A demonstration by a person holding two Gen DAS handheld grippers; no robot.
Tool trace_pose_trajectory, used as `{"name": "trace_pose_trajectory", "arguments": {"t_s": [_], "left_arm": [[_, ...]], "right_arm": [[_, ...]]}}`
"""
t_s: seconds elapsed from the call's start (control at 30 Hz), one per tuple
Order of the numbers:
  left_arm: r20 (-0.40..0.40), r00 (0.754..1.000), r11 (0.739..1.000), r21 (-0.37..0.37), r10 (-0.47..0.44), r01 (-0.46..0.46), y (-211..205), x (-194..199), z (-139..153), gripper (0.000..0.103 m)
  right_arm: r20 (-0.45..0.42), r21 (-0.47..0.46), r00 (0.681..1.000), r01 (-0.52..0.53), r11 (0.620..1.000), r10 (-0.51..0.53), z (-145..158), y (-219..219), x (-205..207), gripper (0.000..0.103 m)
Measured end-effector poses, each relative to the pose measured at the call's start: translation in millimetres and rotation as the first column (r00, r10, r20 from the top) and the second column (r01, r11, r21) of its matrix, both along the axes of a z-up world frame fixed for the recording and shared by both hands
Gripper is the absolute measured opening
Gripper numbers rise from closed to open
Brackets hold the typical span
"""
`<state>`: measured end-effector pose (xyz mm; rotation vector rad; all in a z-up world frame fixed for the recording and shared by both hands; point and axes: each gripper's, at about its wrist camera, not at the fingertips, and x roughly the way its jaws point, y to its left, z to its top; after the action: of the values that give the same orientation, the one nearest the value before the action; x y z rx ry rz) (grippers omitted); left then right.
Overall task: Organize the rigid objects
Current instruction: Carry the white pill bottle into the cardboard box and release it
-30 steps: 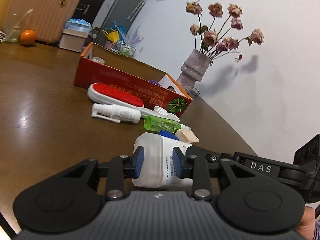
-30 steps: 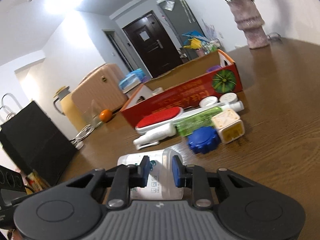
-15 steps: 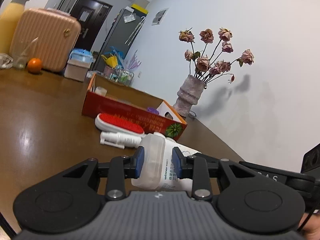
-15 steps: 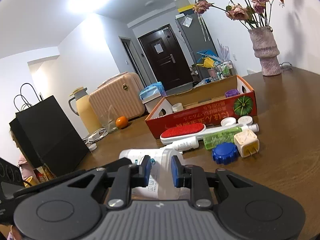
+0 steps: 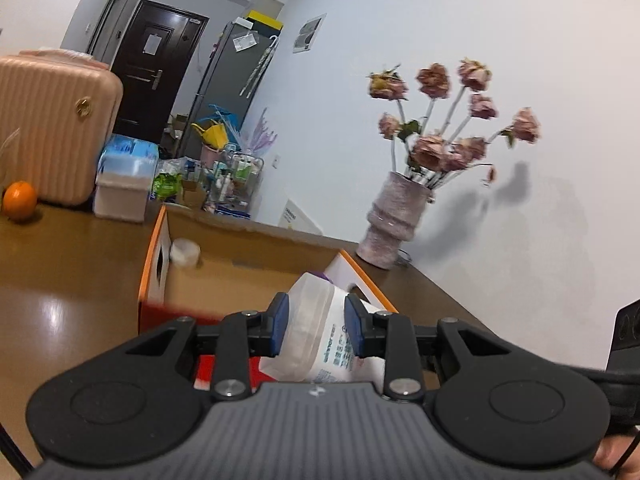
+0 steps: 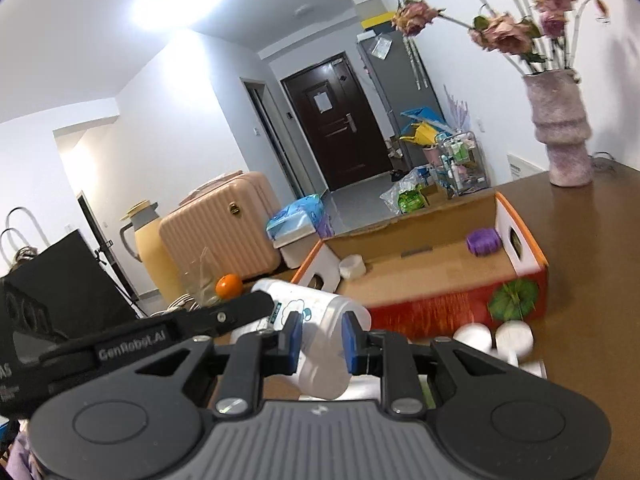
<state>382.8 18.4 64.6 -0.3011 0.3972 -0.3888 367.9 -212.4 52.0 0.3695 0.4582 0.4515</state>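
A white plastic bottle [image 5: 320,344] with blue print hangs in the air, gripped from two sides. My left gripper [image 5: 314,330] is shut on its body, blue pads pressing both sides. My right gripper [image 6: 322,340] is shut on the narrower end of the same bottle [image 6: 320,316]. One of the left gripper's black fingers [image 6: 240,308] lies along the bottle in the right wrist view. Just beyond stands the open red cardboard box [image 6: 440,312], seen from above its near wall [image 5: 256,230]. Inside lie a purple object [image 6: 483,241] and a white roll [image 6: 352,267].
Two white caps [image 6: 492,338] lie on the brown table before the box. A vase of dried roses [image 5: 394,224] stands behind it on the right. An orange [image 5: 18,200], a pink suitcase [image 5: 56,128] and a tissue box [image 5: 124,184] sit at the far left.
Both grippers have lifted the bottle off the table and carried it toward the box. The brush, spray bottles and blue cap have dropped out of the left wrist view.
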Motion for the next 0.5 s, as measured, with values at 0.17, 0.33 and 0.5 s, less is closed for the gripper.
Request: {"name": "trace_pose_trajectory", "arguments": {"t_s": [0.17,0.33,0.5], "left_arm": [[-0.018,1.0,1.0,0.014,0.002,-0.002,-7.6,86.0,14.8,0.03],[-0.126,0.992,1.0,0.002,-0.003,0.003,-15.9,181.1,3.9,0.03],[-0.277,0.961,1.0,0.016,0.001,0.003,-20.0,254.5,-33.9,0.03]], "right_arm": [[-0.023,-0.021,1.0,-0.015,1.0,0.014,12.1,-3.7,85.0,0.021],[-0.13,0.018,0.991,0.0,1.0,0.002,9.1,-16.8,187.2,0.021],[-0.259,0.006,0.966,0.013,1.0,-0.011,-18.6,-21.7,271.5,0.021]]}}
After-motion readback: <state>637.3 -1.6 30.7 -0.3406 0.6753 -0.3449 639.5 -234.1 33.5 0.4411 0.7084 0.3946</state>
